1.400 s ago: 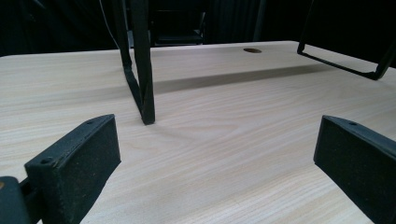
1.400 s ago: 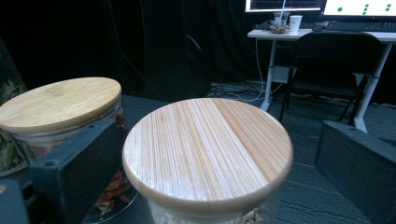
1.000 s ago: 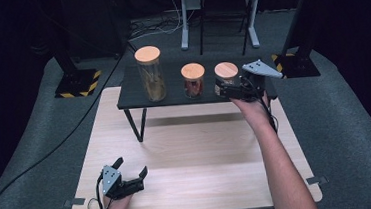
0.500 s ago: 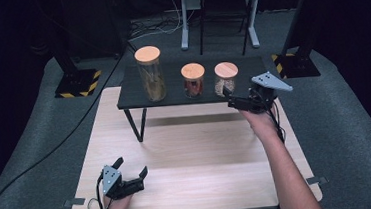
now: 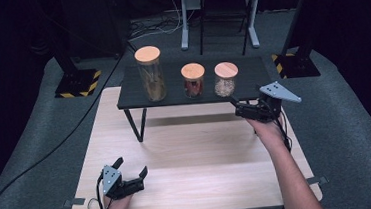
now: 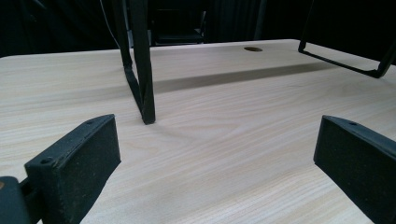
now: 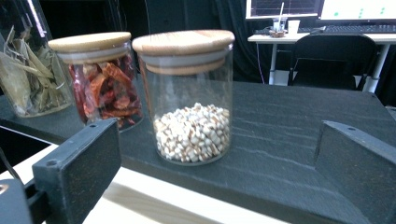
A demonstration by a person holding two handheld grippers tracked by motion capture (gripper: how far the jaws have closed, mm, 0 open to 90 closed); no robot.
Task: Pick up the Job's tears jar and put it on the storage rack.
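One right hand-held gripper (image 5: 235,105), jaws wide, faces the bean jar (image 7: 189,95); next, I judge, advance and close.

A lab: black curtains (image 5: 13,38), monitors (image 7: 322,8), floor cables (image 5: 37,156).

Open tabletop (image 5: 202,148) lies free; the black shelf (image 5: 251,71) and its three jars (image 5: 193,80) block the far side.

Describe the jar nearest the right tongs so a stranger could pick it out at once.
On the wooden table stands a low black shelf carrying three cork-lidded glass jars in a row. Take the jar at the right end, in front of the open right tongs. It alone holds small pale grains, not red chillies or dried leaves.
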